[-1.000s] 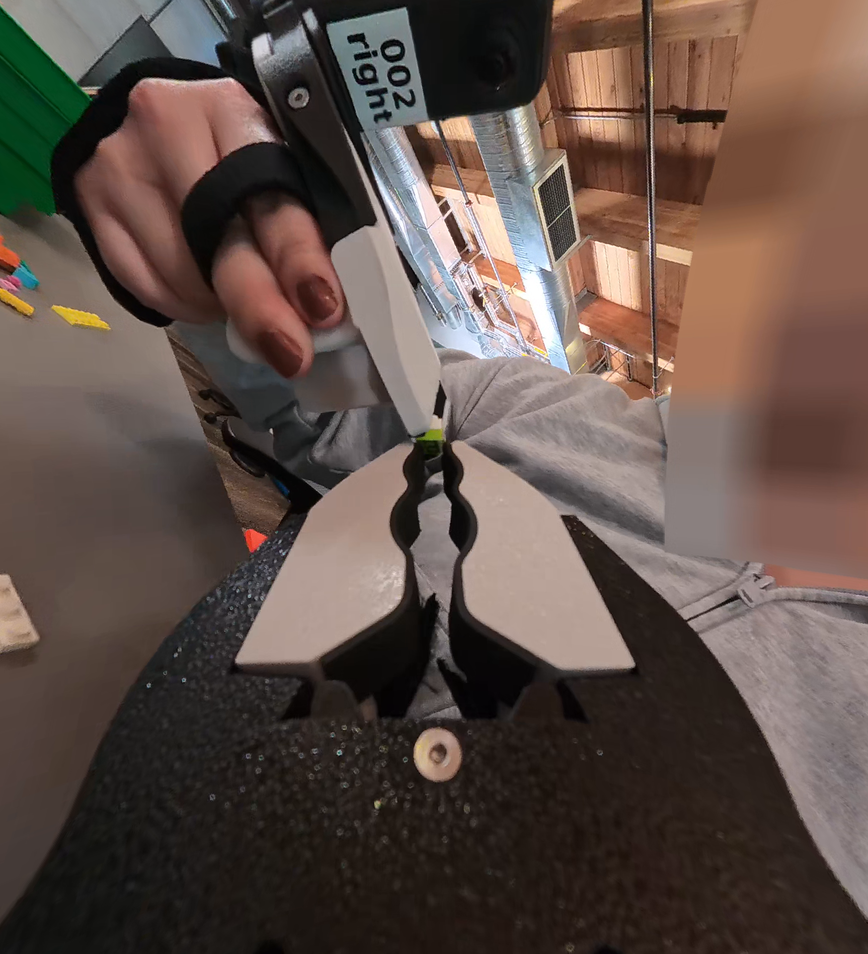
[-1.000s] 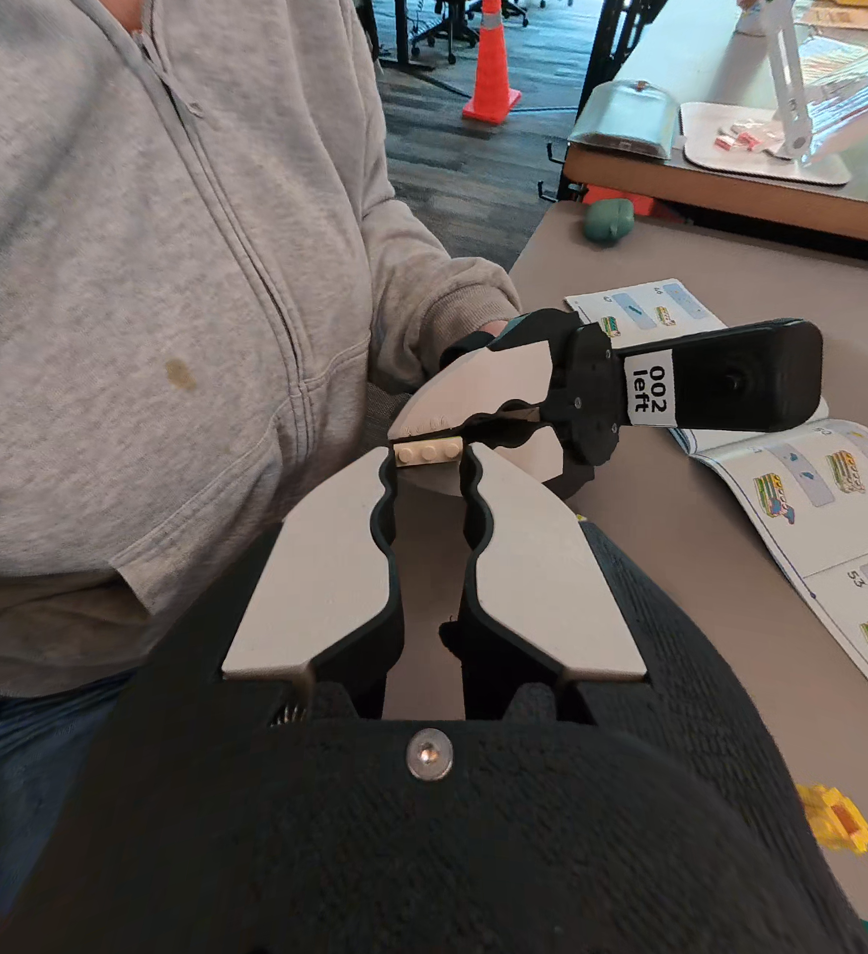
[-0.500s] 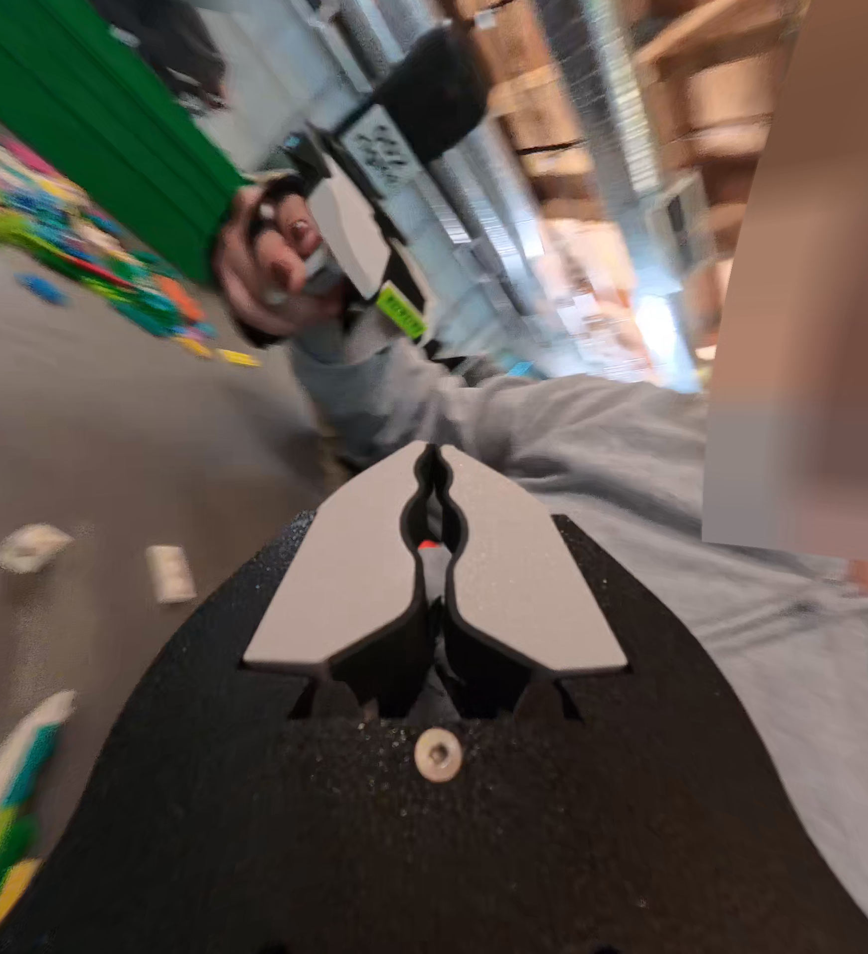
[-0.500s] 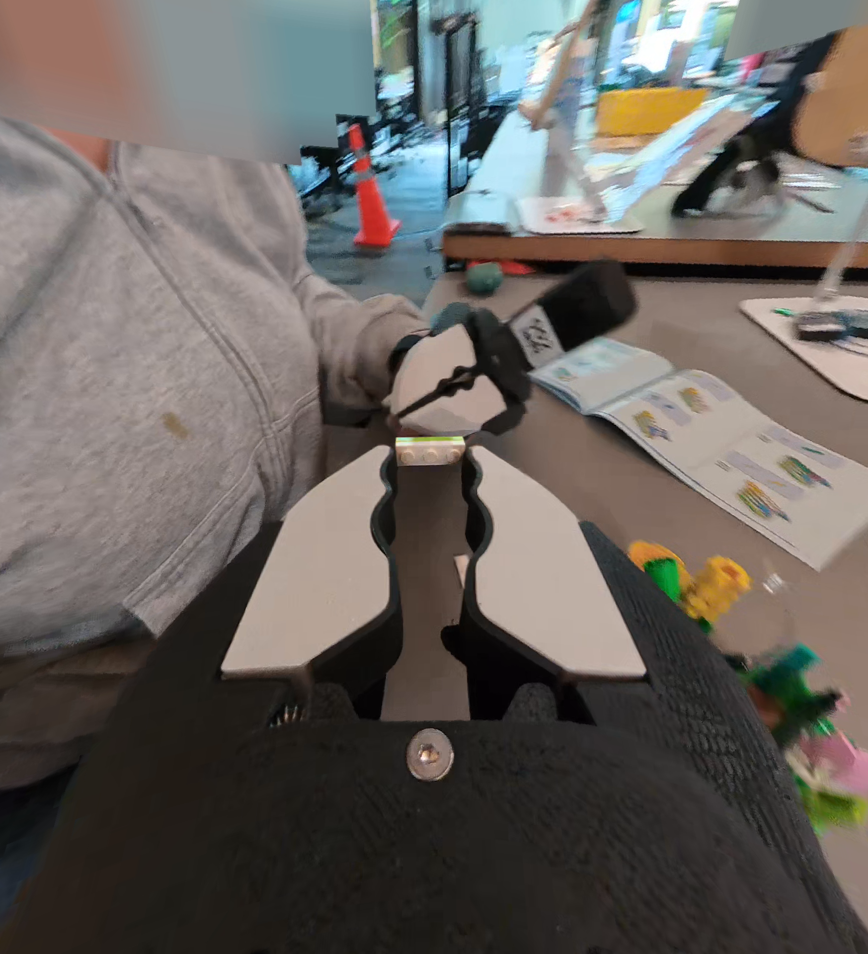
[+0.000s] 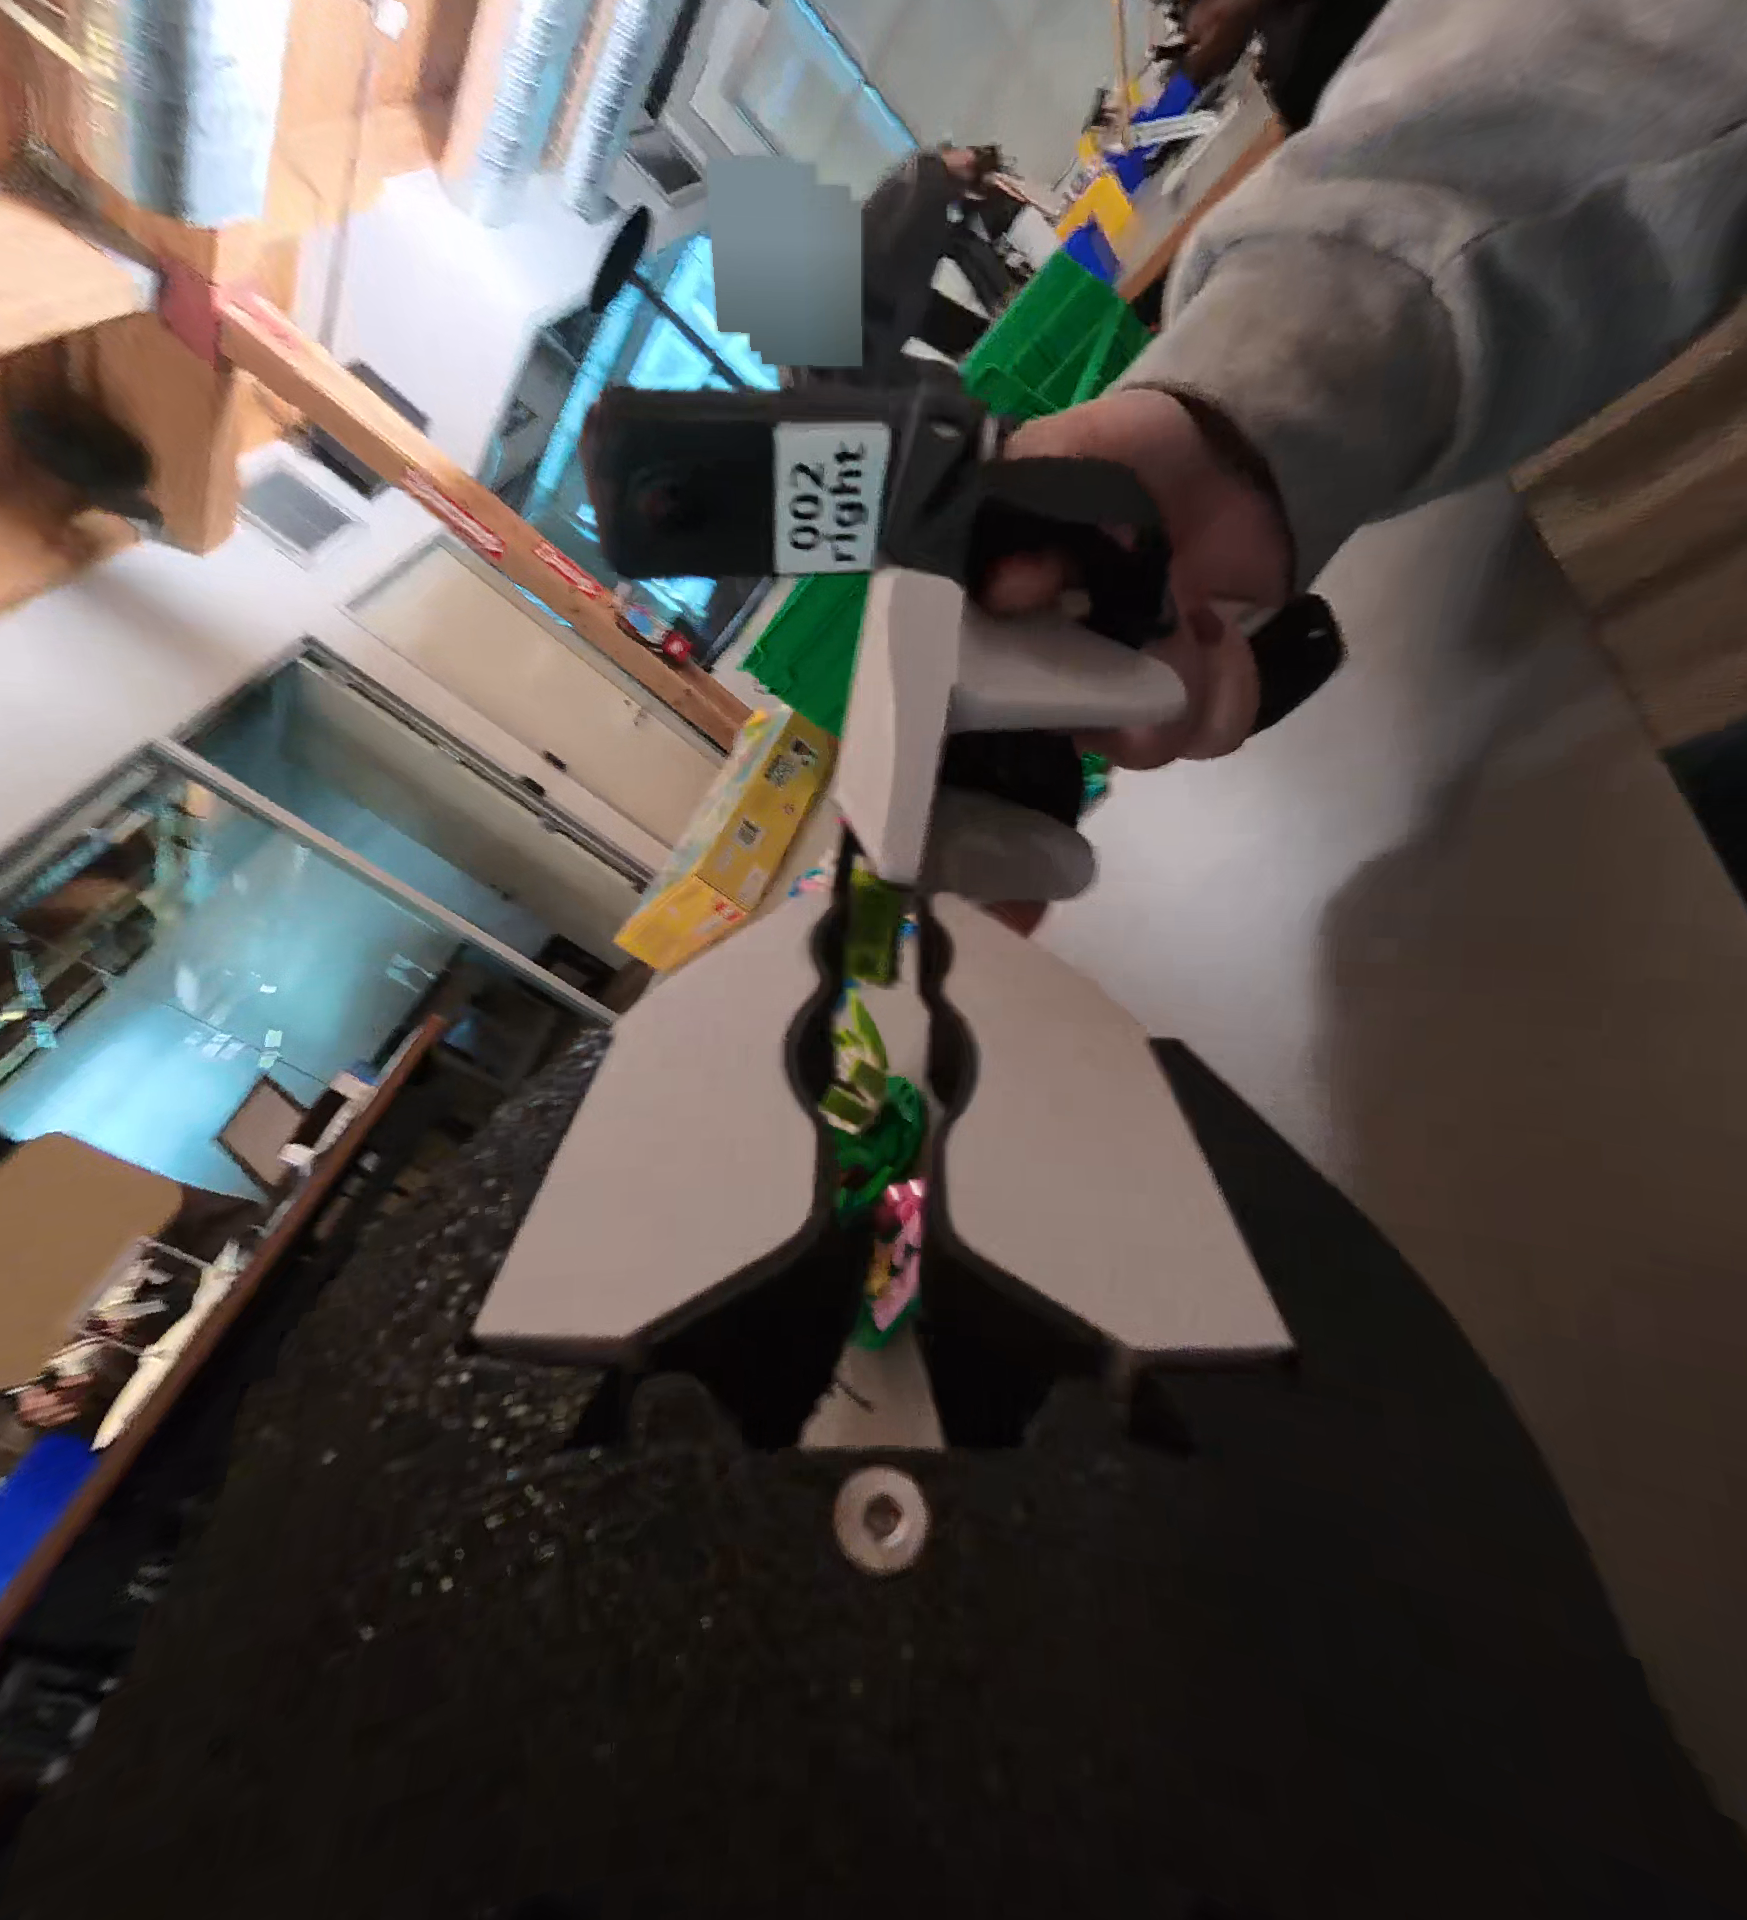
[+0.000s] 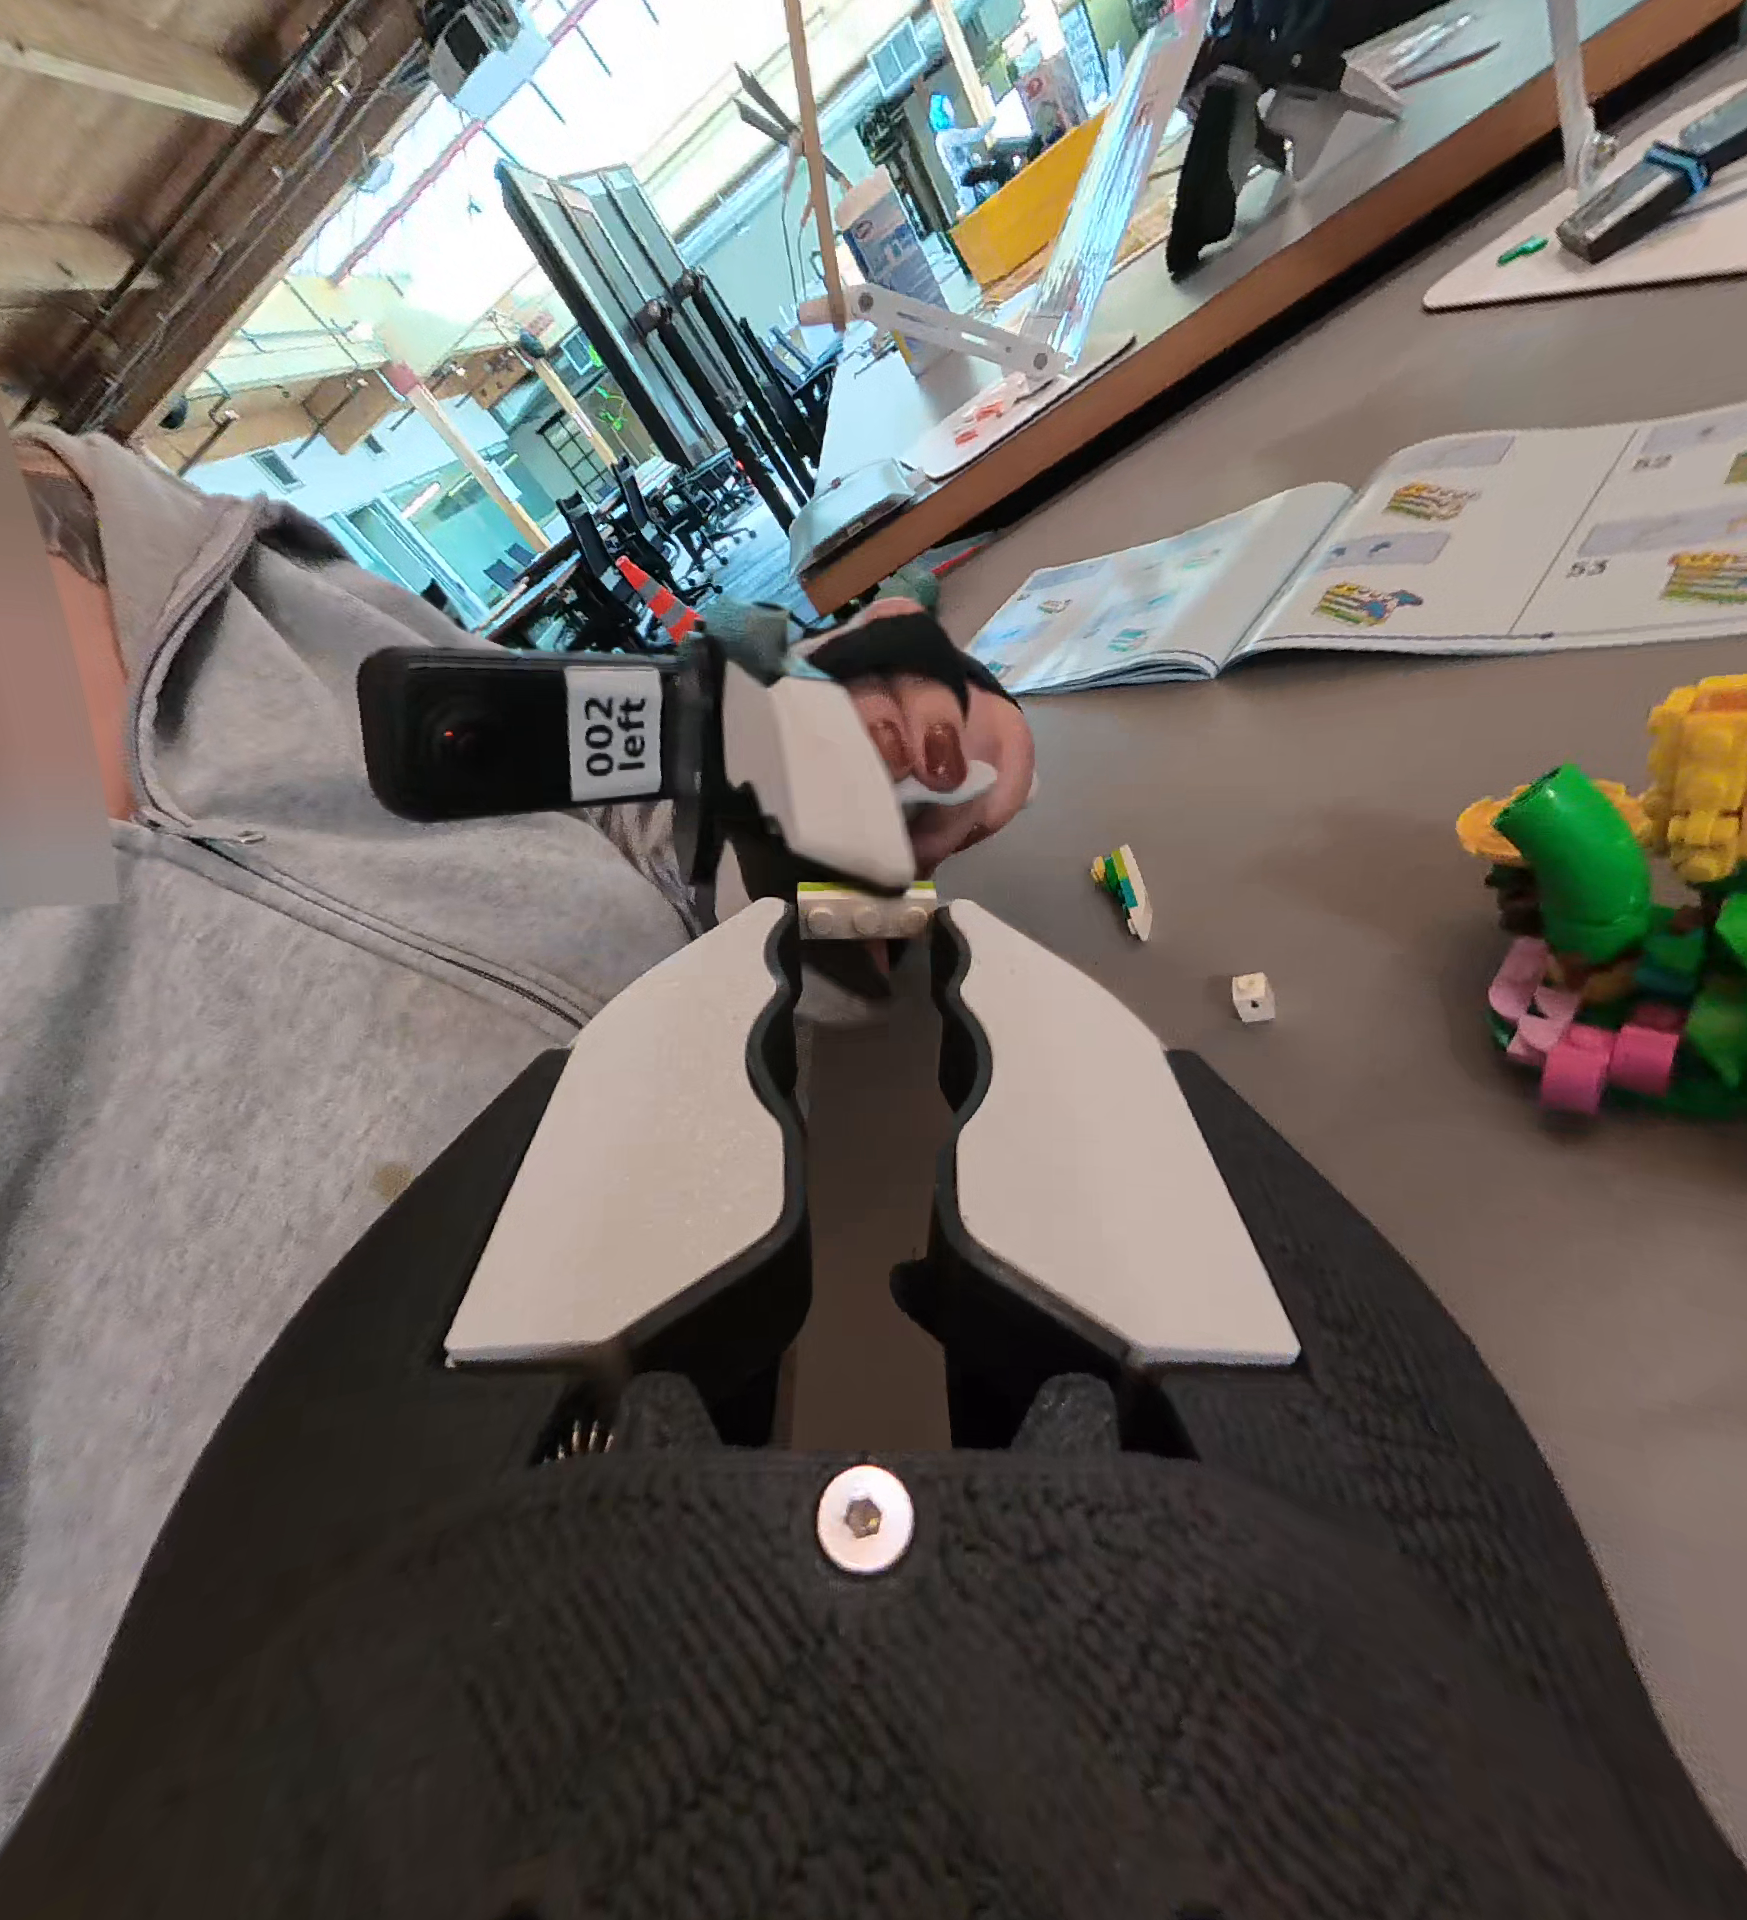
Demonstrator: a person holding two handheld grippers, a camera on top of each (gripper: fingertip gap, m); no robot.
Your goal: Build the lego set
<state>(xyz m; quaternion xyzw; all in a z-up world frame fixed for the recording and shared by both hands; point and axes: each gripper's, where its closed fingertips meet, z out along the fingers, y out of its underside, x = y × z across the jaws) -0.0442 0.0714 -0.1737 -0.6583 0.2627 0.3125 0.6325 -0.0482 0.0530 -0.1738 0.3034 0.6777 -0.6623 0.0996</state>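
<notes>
- The right claw (image 6: 867,920) is clenched on a small brick stack (image 6: 865,914), a white plate of three studs with a lime layer on its far side, held crosswise at the very fingertips with a pad pressed to each short end.
- The left claw (image 5: 874,935) meets that stack from the far side. In its own view, a lime piece sits in the narrow slot between its fingertips. That view is too blurred to say whether the pads press on the piece or stand just off it.
- In the right wrist view, the left claw's upper finger (image 6: 827,790) lies over the lime edge, and the hand (image 6: 952,748) gripping it is close behind.
- Both claws hang above the grey worktop (image 6: 1264,1299), close to the person's grey sweatshirt (image 6: 277,935), so that side is tight.
- To the right of the claws the worktop is open as far as a tiny striped assembly (image 6: 1127,894) and a lone white cube brick (image 6: 1253,1000).
- Farther right stands a flower model (image 6: 1658,935) in green, yellow and pink.
- An open instruction booklet (image 6: 1368,582) lies beyond it, near the worktop's far edge.
</notes>
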